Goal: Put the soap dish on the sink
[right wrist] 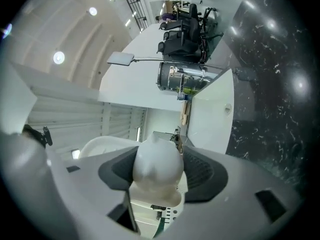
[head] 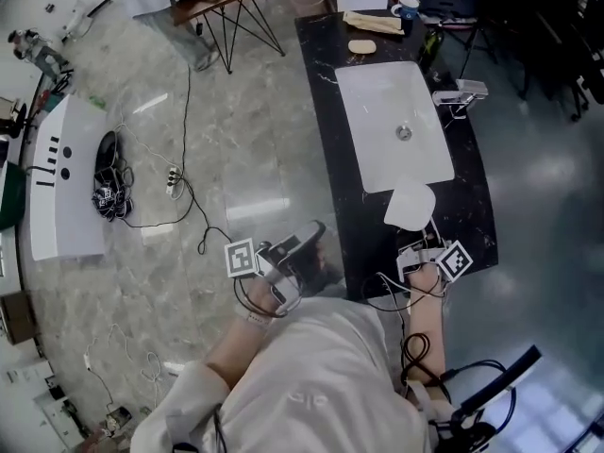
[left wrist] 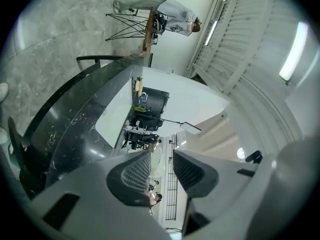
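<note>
My right gripper (head: 416,236) is shut on a white soap dish (head: 410,205), which hangs over the near end of the black marble counter (head: 469,206), just short of the white sink basin (head: 377,102). In the right gripper view the soap dish (right wrist: 155,165) fills the gap between the two pads, and the sink (right wrist: 214,115) lies ahead. The left gripper (head: 309,237) is off the counter's left edge, over the floor. Seen from the left gripper view, its jaws (left wrist: 161,172) stand open with nothing between them, and the sink (left wrist: 116,111) is ahead.
A chrome faucet (head: 461,92) stands at the sink's right rim. Beyond the sink lie a bar of soap (head: 362,46), a beige cloth (head: 373,23) and a mug (head: 407,8). Cables (head: 179,182) and a white device (head: 64,182) lie on the floor to the left.
</note>
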Available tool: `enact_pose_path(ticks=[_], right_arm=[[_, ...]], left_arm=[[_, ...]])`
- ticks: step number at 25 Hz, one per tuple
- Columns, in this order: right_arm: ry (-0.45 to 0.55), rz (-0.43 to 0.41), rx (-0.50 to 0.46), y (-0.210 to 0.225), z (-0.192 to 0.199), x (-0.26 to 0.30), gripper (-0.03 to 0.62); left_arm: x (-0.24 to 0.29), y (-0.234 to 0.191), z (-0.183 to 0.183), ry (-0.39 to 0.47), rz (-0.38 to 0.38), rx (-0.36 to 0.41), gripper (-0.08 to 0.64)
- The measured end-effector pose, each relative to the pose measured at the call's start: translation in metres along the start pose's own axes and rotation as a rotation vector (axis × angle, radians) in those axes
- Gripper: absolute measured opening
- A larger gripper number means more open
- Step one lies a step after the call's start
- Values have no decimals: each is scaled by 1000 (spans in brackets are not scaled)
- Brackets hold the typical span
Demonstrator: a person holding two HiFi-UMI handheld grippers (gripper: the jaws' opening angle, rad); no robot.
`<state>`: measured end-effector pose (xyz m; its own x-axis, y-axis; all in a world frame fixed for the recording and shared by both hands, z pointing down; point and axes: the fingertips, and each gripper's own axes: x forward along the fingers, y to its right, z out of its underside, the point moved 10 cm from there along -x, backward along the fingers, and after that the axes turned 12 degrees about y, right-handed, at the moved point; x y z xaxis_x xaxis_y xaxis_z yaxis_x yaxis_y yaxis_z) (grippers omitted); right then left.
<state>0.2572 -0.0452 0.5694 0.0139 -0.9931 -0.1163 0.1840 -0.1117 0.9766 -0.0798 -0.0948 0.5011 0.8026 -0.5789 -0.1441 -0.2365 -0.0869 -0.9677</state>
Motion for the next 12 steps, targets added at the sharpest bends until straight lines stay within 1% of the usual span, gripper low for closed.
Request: enact_pose_path(ticks=[3, 10, 12], right_arm=[[-42, 33, -69, 3, 5, 11, 275], [-187, 101, -284, 18, 25, 33, 275], [-223, 142, -339, 23, 31, 36, 275]], left_arm=[[-8, 2, -5, 40, 1, -2, 141], [-27, 0, -15, 117, 0, 5, 140], [-33, -1, -17, 137, -5, 4, 140]])
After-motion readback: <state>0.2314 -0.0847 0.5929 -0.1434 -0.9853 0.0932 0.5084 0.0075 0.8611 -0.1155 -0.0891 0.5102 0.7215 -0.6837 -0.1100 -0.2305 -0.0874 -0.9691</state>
